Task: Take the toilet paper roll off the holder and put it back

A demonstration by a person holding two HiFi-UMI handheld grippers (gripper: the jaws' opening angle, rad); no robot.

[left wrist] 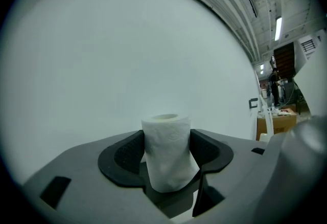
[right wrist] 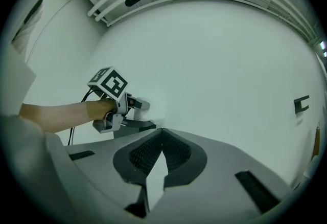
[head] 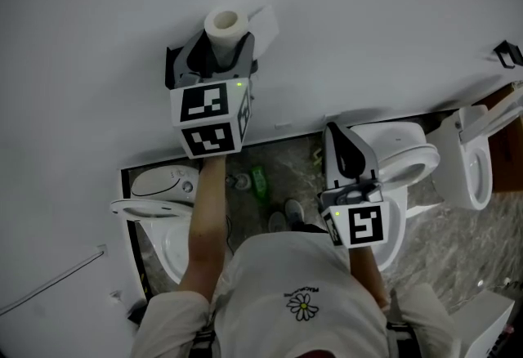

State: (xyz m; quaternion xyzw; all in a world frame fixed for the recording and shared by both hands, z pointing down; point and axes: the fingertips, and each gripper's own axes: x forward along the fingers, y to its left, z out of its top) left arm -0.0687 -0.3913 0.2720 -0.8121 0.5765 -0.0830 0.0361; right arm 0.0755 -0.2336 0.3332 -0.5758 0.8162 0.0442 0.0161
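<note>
My left gripper [head: 219,47] is raised in front of the plain white wall [head: 368,13] with its jaws closed on the toilet paper roll [head: 225,24]. In the left gripper view the left gripper [left wrist: 167,142] has one black ribbed pad pressing on each side of the roll [left wrist: 166,164]. The roll stands upright between them, with its cardboard core opening facing up and its top rising above the jaws. From the head view the open core end faces the camera. A white flap [head: 265,21] lies just to the roll's right against the wall, and I cannot tell whether it is a loose sheet or something fixed there.

My right gripper [head: 333,137] is lower and well apart from the roll, over the middle toilet [head: 409,154]. In the right gripper view the right gripper [right wrist: 162,138] has its jaws shut together, the pads meeting at the tips with nothing between them. That view also looks across at my left gripper [right wrist: 121,111] and its marker cube [right wrist: 110,83] close to the wall.

Below me are another toilet [head: 159,201] at the left and a third [head: 472,158] at the right, on a dark marbled floor [head: 458,242]. A green bottle [head: 259,182] stands on the floor by the wall. A small black bracket [right wrist: 301,104] is fixed to the wall far off to the right.
</note>
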